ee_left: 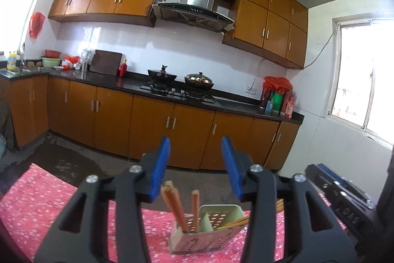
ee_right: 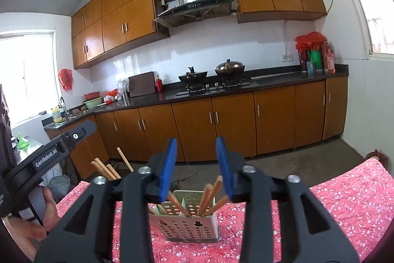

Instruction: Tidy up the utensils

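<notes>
Both grippers, left (ee_left: 195,166) and right (ee_right: 197,168), hang with fingers spread and holding nothing above the perforated holder (ee_right: 189,221), which stands upright on the pink flowered table (ee_right: 344,208) with wooden chopsticks (ee_right: 209,199) leaning loosely across its two compartments. We judge the sorting nearly done, so the step in hand is tidying the stragglers: we would pinch one stick near its top, lift it straight until it is free of the divider, and lower it into the fuller compartment. We would steady the light holder with the other gripper so it does not tip.
</notes>
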A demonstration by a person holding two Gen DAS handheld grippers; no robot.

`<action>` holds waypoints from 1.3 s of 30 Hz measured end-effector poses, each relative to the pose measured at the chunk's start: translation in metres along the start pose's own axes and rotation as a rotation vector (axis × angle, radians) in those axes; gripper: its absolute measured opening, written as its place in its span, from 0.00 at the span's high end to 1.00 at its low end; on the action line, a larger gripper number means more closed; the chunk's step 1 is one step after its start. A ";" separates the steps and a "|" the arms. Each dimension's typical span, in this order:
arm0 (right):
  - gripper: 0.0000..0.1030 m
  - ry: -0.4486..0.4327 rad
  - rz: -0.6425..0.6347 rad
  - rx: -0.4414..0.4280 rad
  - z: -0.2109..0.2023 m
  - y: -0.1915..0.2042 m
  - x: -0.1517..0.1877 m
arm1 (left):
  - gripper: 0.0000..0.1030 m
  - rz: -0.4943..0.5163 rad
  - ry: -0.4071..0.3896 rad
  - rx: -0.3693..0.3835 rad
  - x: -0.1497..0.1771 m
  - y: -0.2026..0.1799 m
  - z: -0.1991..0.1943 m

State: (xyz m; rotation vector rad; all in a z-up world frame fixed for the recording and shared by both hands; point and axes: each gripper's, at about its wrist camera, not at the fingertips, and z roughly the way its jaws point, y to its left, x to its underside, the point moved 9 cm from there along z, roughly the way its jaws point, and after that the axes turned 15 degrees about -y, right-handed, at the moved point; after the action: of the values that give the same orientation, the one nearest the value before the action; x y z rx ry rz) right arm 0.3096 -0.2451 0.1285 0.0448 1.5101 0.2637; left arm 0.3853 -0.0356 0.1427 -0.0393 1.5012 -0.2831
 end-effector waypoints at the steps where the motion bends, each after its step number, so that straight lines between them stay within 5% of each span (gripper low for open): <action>1: 0.53 -0.005 -0.008 0.001 -0.006 0.001 -0.001 | 0.50 0.016 -0.002 -0.011 -0.002 0.002 -0.006; 3: 0.45 -0.013 -0.033 0.004 -0.021 0.004 -0.002 | 0.39 0.060 -0.005 -0.035 -0.005 0.007 -0.024; 7: 0.06 -0.036 -0.073 0.010 -0.057 0.010 0.004 | 0.15 0.136 -0.026 -0.058 -0.005 0.013 -0.070; 9: 0.02 -0.052 -0.102 0.026 -0.075 0.012 0.008 | 0.04 0.181 -0.047 -0.075 -0.004 0.016 -0.099; 23: 0.02 0.057 -0.183 0.083 -0.171 0.029 0.084 | 0.04 0.226 0.067 -0.200 0.075 0.045 -0.234; 39: 0.02 0.134 -0.163 0.115 -0.220 0.030 0.145 | 0.04 0.285 0.144 -0.189 0.141 0.032 -0.288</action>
State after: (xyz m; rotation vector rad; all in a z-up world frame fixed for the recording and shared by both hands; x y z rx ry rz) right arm 0.0935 -0.2160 -0.0221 -0.0040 1.6518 0.0497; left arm 0.1131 0.0089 -0.0231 0.0459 1.6502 0.0875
